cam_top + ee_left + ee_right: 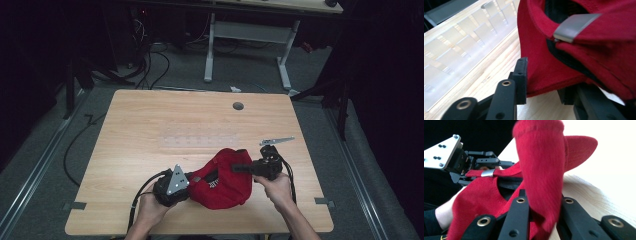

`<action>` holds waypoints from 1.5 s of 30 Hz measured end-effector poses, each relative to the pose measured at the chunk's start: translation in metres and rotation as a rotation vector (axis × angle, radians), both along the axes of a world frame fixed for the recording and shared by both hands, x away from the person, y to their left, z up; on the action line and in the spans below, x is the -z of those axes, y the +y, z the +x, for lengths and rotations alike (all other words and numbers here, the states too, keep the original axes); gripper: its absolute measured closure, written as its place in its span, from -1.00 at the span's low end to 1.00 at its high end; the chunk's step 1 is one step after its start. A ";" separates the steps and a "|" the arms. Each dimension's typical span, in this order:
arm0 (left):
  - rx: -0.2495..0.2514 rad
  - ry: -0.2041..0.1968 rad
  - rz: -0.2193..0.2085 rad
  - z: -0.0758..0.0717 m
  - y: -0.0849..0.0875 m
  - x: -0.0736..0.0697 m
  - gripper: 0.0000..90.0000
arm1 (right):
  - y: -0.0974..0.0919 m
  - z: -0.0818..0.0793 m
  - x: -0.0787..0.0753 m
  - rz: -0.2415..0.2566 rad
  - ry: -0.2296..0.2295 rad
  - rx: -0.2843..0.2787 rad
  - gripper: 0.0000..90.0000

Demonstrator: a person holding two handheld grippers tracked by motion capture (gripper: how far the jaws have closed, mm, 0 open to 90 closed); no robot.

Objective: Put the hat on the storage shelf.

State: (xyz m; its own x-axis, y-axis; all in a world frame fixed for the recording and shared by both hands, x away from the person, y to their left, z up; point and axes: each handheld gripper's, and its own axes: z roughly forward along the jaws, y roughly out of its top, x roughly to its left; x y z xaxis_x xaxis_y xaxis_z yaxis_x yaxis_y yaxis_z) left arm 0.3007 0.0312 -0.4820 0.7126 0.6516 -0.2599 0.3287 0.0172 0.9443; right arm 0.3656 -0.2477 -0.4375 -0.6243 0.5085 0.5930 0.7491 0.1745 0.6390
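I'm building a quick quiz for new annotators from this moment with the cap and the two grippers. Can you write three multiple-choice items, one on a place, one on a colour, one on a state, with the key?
1. Where on the table does the cap lie?
A. at the far edge by the round grommet
B. near the person's edge, between the two grippers
C. at the far left corner

2. What colour is the cap?
A. red
B. blue
C. white

3. How does the right gripper stand?
A. open, apart from the cap
B. shut on nothing
C. shut on a fold of the cap's fabric

Key: 1 B, the high view shows the cap near the front edge, between the left gripper and the right one. 2 A, the fabric is red in all views. 3 C, the right gripper view shows red fabric pinched between its jaws.
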 end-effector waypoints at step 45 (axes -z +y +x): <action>0.201 0.102 0.029 -0.027 -0.015 -0.021 0.90 | -0.064 -0.002 0.009 0.112 -0.088 0.333 -0.09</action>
State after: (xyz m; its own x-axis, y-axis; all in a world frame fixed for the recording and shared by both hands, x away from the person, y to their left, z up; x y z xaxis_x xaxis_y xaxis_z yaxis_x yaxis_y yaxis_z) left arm 0.2735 0.0165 -0.4607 0.8002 0.5071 -0.3202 0.4163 -0.0853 0.9052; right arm 0.3638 -0.3119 -0.4468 -0.4862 0.6272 0.6084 0.6946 -0.1450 0.7046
